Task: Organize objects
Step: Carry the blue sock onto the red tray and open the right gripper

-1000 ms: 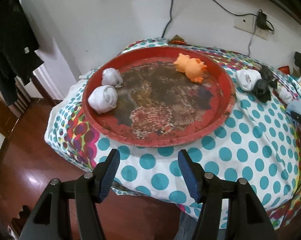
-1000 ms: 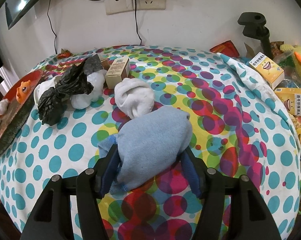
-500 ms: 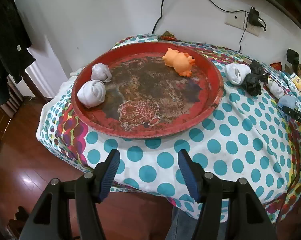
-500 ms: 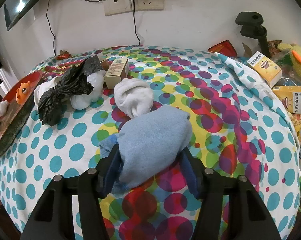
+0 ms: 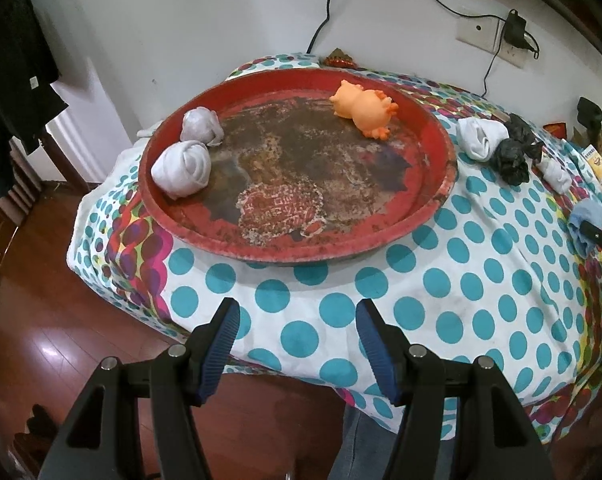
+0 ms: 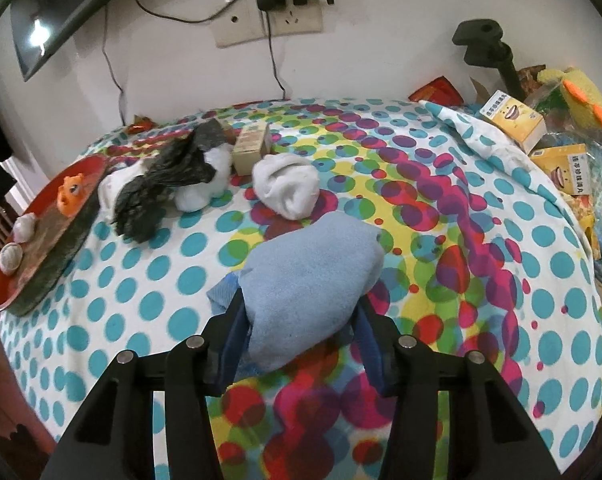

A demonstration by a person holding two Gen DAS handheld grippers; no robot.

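White wall with two cables and a socket backs a table under a dotted cloth (image 5: 461, 292) in the left wrist view. On it sits one red tray (image 5: 441, 184) holding two white sock rolls (image 5: 183, 168) at its left edge and one orange toy (image 5: 365, 108) at its far side. Right of the tray lie two more white rolls (image 5: 481, 136) with one black bag (image 5: 511, 154) between them. The left gripper (image 5: 297, 340) hovers over the near cloth edge, jaws spread, nothing between them.

From the right wrist, the same cloth (image 6: 501, 264) carries one blue sock (image 6: 313, 276) between the blue pads of the right gripper (image 6: 299, 336), whose jaws are closing on it; both pads press its sides. Beyond it lie one white roll (image 6: 289, 184), one small box (image 6: 253, 148), the black bag (image 6: 161, 188) over what seem to be two more white rolls, and the tray (image 6: 5, 300) at far left. Two yellow boxes (image 6: 513, 120) sit at right.
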